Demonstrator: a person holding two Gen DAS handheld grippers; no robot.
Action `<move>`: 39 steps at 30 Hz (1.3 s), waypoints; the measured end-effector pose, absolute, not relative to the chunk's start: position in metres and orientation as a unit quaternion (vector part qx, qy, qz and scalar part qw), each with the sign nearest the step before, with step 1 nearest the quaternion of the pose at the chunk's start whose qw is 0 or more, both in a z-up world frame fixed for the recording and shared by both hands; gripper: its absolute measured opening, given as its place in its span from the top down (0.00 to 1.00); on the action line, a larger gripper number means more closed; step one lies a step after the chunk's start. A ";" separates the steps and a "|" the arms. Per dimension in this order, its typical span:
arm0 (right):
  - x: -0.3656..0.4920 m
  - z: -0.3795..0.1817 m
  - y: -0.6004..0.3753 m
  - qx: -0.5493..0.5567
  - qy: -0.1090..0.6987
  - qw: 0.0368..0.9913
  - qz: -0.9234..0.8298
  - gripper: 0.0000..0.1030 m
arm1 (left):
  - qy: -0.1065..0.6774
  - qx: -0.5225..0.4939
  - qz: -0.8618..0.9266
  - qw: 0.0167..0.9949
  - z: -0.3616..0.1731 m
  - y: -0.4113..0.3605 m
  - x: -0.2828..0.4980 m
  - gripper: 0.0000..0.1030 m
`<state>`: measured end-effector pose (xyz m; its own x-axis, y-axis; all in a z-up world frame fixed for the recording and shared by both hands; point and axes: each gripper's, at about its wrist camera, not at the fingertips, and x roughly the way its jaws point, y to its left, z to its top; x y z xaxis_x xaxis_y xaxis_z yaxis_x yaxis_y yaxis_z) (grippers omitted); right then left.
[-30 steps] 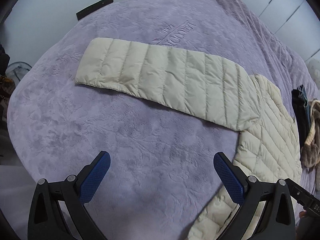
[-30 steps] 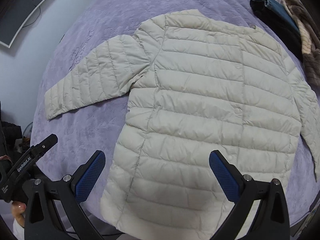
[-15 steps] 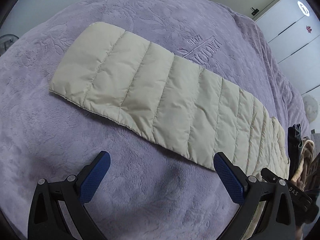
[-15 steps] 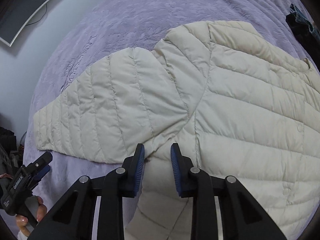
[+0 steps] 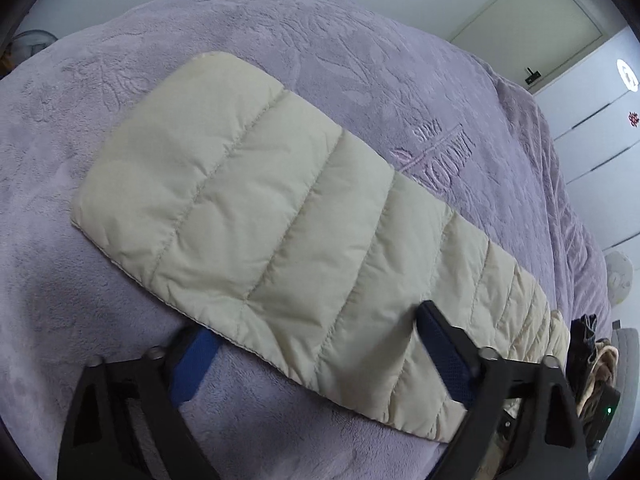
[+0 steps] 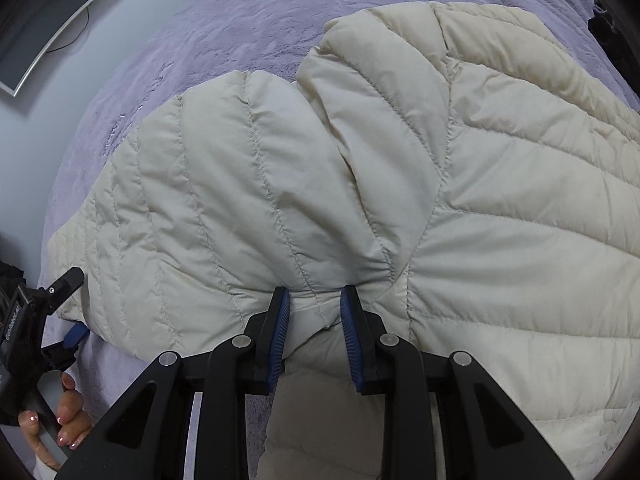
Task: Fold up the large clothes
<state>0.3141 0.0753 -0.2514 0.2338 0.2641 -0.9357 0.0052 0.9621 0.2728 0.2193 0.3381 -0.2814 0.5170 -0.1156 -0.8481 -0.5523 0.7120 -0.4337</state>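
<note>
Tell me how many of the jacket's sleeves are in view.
1. One sleeve lies flat across the purple blanket, running out from the jacket at the shoulder. The other sleeve is outside both views, so it may be hidden.

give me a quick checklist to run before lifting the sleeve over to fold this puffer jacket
1. Right gripper has fabric: ok, its pads pinch the bunched cream jacket at the armpit seam.
2. Left gripper closed on the sleeve: not ok, its jaws have just been closing, but they only straddle the sleeve's near edge, one finger under it and one on top.
3. Sleeve lies flat and straight: ok, it is spread out on the purple blanket.
4. Fold path clear: ok, the dark clothes pile sits beyond the jacket.
5. Only one layer pinched on the right: cannot tell.
</note>
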 end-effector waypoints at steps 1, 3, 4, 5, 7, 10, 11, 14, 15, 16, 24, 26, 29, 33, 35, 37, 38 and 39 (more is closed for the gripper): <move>0.315 -0.250 0.076 0.112 0.612 0.778 0.084 0.72 | 0.470 -0.355 0.139 0.796 -0.281 0.342 0.219 0.36; 0.309 -0.250 0.074 0.118 0.609 0.779 0.088 0.72 | 0.466 -0.370 0.124 0.794 -0.281 0.352 0.219 0.69; 0.308 -0.250 0.072 0.121 0.607 0.780 0.090 0.72 | 0.463 -0.384 0.106 0.792 -0.281 0.355 0.219 0.84; 0.306 -0.250 0.071 0.123 0.605 0.781 0.092 0.72 | 0.459 -0.397 0.092 0.789 -0.280 0.359 0.220 0.88; 0.304 -0.250 0.067 0.126 0.602 0.783 0.096 0.72 | 0.451 -0.392 0.076 0.799 -0.268 0.360 0.221 0.91; 0.304 -0.253 0.062 0.136 0.600 0.782 0.098 0.72 | 0.429 -0.362 0.039 0.826 -0.235 0.347 0.221 0.92; 0.304 -0.253 0.059 0.140 0.599 0.782 0.098 0.72 | 0.422 -0.353 0.023 0.835 -0.223 0.340 0.223 0.92; 0.305 -0.257 0.058 0.144 0.597 0.783 0.097 0.72 | 0.398 -0.322 -0.028 0.859 -0.183 0.309 0.221 0.92; 0.305 -0.257 0.057 0.144 0.596 0.784 0.097 0.72 | 0.391 -0.311 -0.043 0.865 -0.170 0.297 0.222 0.92; 0.304 -0.259 0.057 0.143 0.594 0.785 0.097 0.72 | 0.384 -0.302 -0.059 0.870 -0.158 0.285 0.223 0.92; 0.305 -0.251 0.022 0.212 0.604 0.757 0.132 0.73 | 0.397 -0.216 -0.171 0.875 -0.112 0.166 0.241 0.92; 0.299 -0.239 -0.004 0.231 0.597 0.757 0.130 0.73 | 0.412 -0.192 -0.183 0.872 -0.115 0.135 0.244 0.92; 0.279 -0.218 -0.052 0.223 0.579 0.778 0.101 0.71 | 0.440 -0.150 -0.201 0.862 -0.127 0.089 0.247 0.92; 0.245 -0.203 -0.127 0.197 0.571 0.796 0.031 0.71 | 0.497 -0.064 -0.226 0.835 -0.162 0.022 0.252 0.92; 0.226 -0.202 -0.163 0.203 0.571 0.796 -0.002 0.71 | 0.520 -0.024 -0.235 0.821 -0.183 -0.010 0.250 0.92; 0.209 -0.204 -0.194 0.211 0.572 0.792 -0.030 0.71 | 0.530 0.020 -0.237 0.814 -0.200 -0.038 0.246 0.92; 0.202 -0.207 -0.206 0.216 0.573 0.789 -0.041 0.71 | 0.532 0.041 -0.238 0.812 -0.209 -0.049 0.243 0.92; 0.196 -0.211 -0.217 0.222 0.575 0.786 -0.050 0.71 | 0.533 0.061 -0.240 0.809 -0.215 -0.060 0.240 0.92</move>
<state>0.1956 -0.2175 -0.2107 0.3335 0.1759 -0.9262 0.3346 0.8964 0.2907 0.2398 -0.0601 -0.2153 0.3177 -0.3229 -0.8915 0.4528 0.8777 -0.1566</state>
